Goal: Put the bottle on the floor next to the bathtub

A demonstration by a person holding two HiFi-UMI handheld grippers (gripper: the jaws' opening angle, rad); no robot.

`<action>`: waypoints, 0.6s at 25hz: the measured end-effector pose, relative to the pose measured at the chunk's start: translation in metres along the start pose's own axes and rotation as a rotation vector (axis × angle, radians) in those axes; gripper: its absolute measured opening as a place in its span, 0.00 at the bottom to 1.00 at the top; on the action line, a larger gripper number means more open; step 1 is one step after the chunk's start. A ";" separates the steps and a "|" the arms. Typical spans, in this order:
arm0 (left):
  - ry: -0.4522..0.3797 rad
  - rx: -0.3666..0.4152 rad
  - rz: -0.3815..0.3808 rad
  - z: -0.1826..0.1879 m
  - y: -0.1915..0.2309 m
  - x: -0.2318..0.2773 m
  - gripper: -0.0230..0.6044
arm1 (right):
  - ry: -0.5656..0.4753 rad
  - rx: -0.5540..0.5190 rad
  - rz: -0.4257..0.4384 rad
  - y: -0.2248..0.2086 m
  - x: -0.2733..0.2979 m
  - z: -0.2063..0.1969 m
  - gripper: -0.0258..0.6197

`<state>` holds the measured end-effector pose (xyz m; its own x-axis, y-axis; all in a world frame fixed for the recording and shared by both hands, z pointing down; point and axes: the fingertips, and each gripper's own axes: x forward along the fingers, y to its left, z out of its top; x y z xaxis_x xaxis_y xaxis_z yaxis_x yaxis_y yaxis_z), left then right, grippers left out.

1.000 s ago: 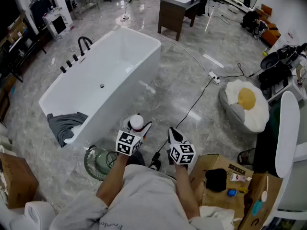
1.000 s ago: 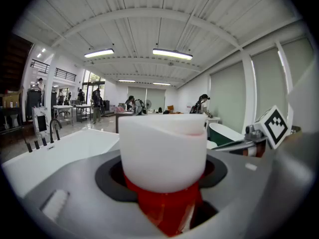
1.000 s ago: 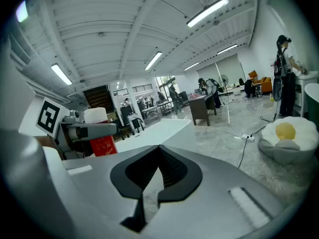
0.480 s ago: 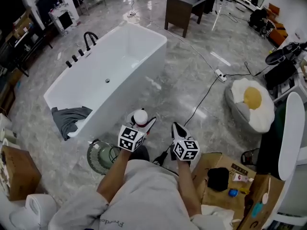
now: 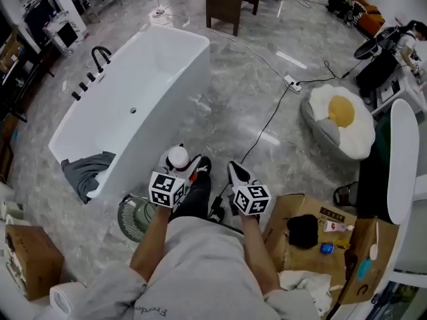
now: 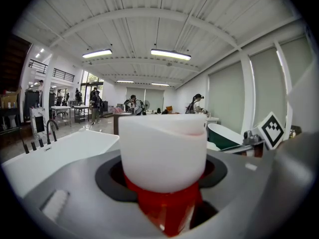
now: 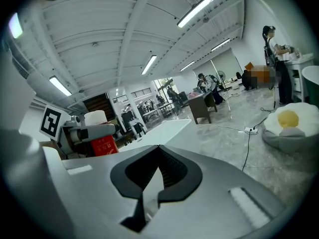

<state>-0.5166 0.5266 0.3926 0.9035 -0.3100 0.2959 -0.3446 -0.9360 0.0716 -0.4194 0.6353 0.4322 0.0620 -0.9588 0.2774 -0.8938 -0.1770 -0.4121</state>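
A red bottle with a white cap (image 5: pixel 178 157) stands upright in my left gripper (image 5: pixel 181 169), which is shut on it. In the left gripper view the white cap (image 6: pixel 163 151) fills the middle between the grey jaws, with the red body (image 6: pixel 167 210) below. My right gripper (image 5: pixel 236 175) is held beside it, shut with nothing between its jaws (image 7: pixel 158 176); from there the bottle (image 7: pixel 103 144) shows at left. The white bathtub (image 5: pixel 127 105) lies to the left and ahead, over grey marble floor (image 5: pixel 247 105).
A round fan (image 5: pixel 135 220) lies on the floor by the tub's near corner. A grey cloth (image 5: pixel 87 172) hangs over the tub's rim. A black cable (image 5: pixel 267 122) crosses the floor to a power strip. Cardboard boxes (image 5: pixel 313 235) and an egg-shaped cushion (image 5: pixel 339 122) stand at right.
Both grippers have stayed side by side with the bottle held. The head view has shifted, so the tub and floor sit a little lower and to the left.
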 end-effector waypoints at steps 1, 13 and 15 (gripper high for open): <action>-0.003 -0.005 -0.004 0.001 -0.001 0.005 0.57 | 0.001 -0.004 -0.009 -0.004 -0.001 0.001 0.04; -0.028 -0.034 -0.011 0.018 0.014 0.071 0.57 | 0.136 -0.136 -0.065 -0.048 0.024 0.000 0.04; -0.023 -0.037 -0.007 0.021 0.018 0.087 0.57 | 0.148 -0.136 -0.076 -0.058 0.033 0.005 0.04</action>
<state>-0.4394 0.4793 0.3996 0.9113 -0.3079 0.2733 -0.3472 -0.9315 0.1086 -0.3631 0.6127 0.4611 0.0747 -0.8989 0.4318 -0.9413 -0.2065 -0.2671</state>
